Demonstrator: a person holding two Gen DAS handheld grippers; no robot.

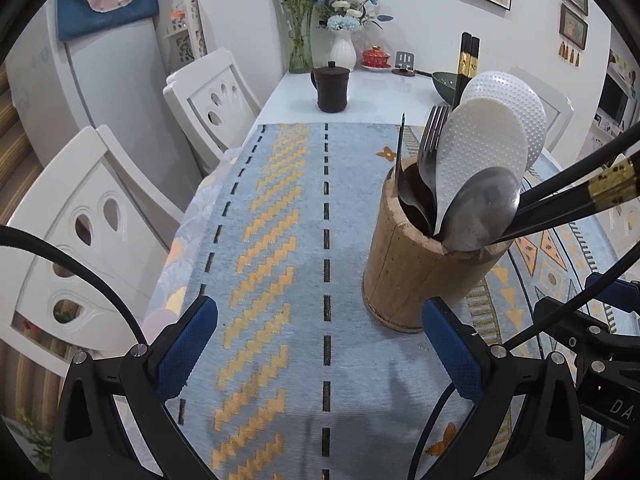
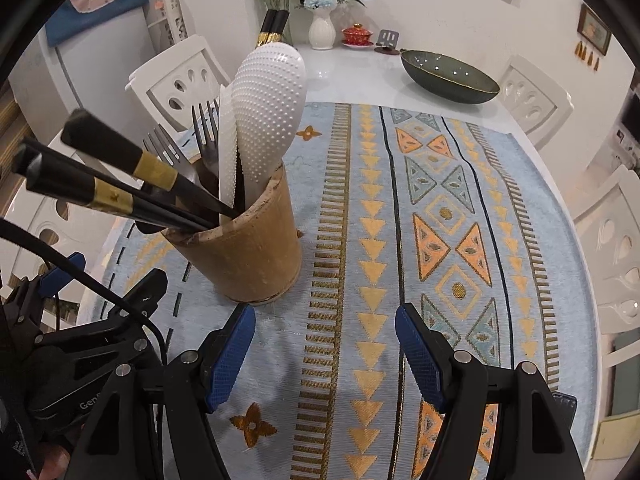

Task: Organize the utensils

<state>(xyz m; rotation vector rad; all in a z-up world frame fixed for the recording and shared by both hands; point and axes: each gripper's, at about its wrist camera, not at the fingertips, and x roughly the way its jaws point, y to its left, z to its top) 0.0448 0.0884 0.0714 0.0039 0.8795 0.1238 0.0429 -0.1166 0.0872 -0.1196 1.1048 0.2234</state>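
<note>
A bamboo utensil holder (image 1: 416,276) (image 2: 248,256) stands upright on the patterned blue table runner (image 1: 304,240) (image 2: 400,240). Inside it are black chopsticks with gold bands (image 1: 580,196) (image 2: 112,184), two white dimpled rice paddles (image 1: 492,136) (image 2: 264,120), metal forks (image 1: 432,140) (image 2: 204,132) and a metal spoon (image 1: 480,212). My left gripper (image 1: 320,344) hovers open over the runner, the holder just beyond its right finger. My right gripper (image 2: 326,344) is open too, with nothing between its fingers; the holder is ahead of its left finger.
A dark lidded mug (image 1: 331,88), flower vases (image 1: 343,50), a red lidded cup (image 1: 375,57) and a dark green bowl (image 2: 450,76) stand on the white table's far end. White chairs (image 1: 80,232) (image 2: 612,248) line both sides.
</note>
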